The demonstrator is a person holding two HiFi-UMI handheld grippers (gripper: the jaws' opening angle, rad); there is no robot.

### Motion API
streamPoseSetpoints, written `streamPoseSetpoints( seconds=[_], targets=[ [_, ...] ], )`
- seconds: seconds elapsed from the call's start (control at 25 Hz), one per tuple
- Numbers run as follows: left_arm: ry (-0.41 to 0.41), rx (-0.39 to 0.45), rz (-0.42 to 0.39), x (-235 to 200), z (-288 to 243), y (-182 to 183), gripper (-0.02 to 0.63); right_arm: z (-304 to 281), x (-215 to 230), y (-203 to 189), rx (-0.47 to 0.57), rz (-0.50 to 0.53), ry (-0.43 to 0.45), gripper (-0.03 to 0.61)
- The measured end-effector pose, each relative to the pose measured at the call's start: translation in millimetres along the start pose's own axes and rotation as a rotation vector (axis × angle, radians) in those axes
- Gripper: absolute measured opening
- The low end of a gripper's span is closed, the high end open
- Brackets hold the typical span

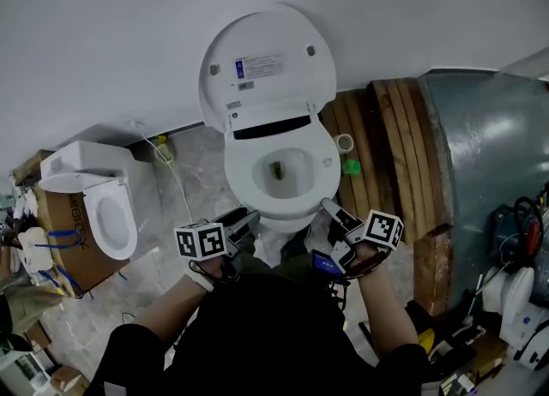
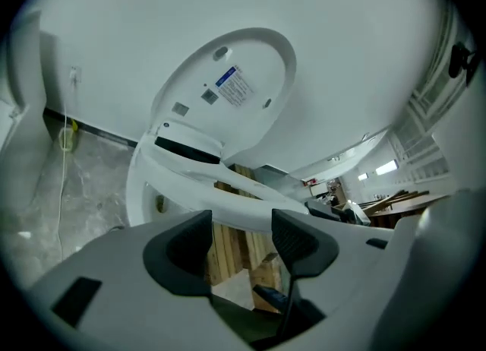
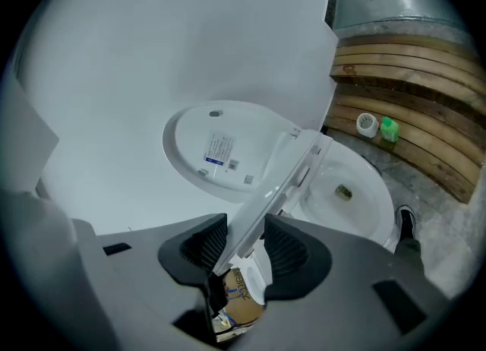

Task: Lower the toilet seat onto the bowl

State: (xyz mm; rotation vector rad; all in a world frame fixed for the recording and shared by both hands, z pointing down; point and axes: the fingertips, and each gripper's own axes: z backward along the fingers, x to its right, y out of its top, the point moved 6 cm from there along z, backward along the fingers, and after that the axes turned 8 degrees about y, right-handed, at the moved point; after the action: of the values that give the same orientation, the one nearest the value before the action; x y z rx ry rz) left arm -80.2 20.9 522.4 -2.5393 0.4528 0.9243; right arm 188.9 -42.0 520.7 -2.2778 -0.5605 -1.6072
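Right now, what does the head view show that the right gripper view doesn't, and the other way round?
Head view only: the left gripper, both marker cubes, and a tangle of cables at the right edge.

Right gripper view only: the toilet seat edge-on between the pads of the right gripper, seemingly touching both, tilted and not yet down; also a shoe on the floor.

Both: the raised lid with its label, the bowl, the wooden planks, and a small green object beside a white roll.

The left gripper [image 1: 243, 219] and right gripper [image 1: 333, 209] are grey with black ribbed pads [image 3: 287, 251]; each bears a white cube [image 1: 200, 240] of black square markers (one per face). The person wears black.
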Motion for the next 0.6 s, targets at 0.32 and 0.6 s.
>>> streamPoseSetpoints(
  seconds=[0.32,0.6],
  targets=[
    [-0.054,-0.057,0.142,-5,-19,-12,0.253,10,25,-13,-0.027,-0.005,-0.029,0.173],
    [-0.005,-0.124,0.184,-23,-36,-42,0.232,20,50,-28,-0.047,0.030,-0.089,0.164]
  ],
)
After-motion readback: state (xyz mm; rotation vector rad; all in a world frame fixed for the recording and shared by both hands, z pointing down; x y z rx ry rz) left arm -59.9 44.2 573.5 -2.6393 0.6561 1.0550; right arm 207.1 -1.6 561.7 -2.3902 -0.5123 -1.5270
